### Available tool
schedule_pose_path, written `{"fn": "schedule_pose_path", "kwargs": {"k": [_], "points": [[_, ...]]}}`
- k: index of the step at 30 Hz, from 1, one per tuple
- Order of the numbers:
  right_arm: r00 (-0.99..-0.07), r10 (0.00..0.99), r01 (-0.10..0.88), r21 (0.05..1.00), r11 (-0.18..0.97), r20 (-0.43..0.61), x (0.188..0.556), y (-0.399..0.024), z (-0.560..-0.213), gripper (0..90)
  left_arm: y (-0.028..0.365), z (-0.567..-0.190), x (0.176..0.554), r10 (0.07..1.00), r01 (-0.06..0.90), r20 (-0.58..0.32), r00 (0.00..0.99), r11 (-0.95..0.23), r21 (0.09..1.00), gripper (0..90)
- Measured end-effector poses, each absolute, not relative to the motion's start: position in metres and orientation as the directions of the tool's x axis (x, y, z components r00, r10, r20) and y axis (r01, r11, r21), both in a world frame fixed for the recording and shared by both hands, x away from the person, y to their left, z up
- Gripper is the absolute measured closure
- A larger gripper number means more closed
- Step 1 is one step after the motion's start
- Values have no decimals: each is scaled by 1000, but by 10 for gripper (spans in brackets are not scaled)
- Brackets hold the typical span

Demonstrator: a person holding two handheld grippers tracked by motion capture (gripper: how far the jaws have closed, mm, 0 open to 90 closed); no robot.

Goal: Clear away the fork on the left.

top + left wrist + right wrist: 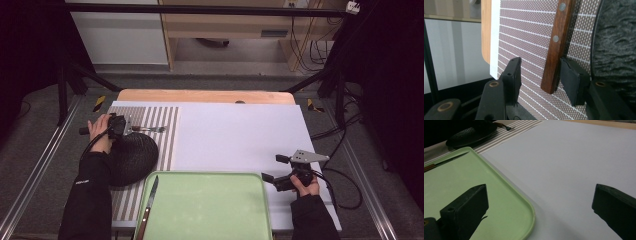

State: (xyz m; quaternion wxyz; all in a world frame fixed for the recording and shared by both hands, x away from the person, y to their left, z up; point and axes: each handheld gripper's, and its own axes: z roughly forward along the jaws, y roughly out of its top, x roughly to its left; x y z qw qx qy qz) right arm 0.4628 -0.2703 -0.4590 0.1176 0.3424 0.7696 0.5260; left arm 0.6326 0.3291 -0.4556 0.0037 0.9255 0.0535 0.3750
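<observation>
A fork (152, 129) with a riveted wooden handle (556, 37) lies on the striped placemat (524, 32) at the table's far left. My left gripper (131, 128) is down at the handle's end. In the left gripper view its jaws (540, 65) straddle the handle: the right pad sits against the wood, while the left pad stands off with a gap. A black plate (132, 157) lies just beside the fork. My right gripper (270, 167) hovers open and holds nothing, at the green tray's (210, 210) right corner.
A knife (149, 207) with a wooden handle lies along the tray's left side. A white sheet (235, 135) covers most of the table, with the wooden table edge (205, 96) behind it. Black frame bars and cables surround the table.
</observation>
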Motion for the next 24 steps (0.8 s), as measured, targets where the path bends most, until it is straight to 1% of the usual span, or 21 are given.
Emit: {"fn": "schedule_pose_path", "kwargs": {"k": [4,10,15,24], "points": [[-737,651,404,890,210,181,463,-270,-459,9,326,-456,633,108,89,694,712,-994,63,527],[-738,650,403,891,209,182,463,-270,-459,9,320,-456,634,90,73,697,711,-996,54,549],[-737,651,404,890,211,180,463,-270,-459,9,317,-455,635,92,74,694,715,-996,55,548],[-735,654,401,893,206,179,463,-270,-459,8,306,-453,637,73,47,690,720,-997,56,549]]}}
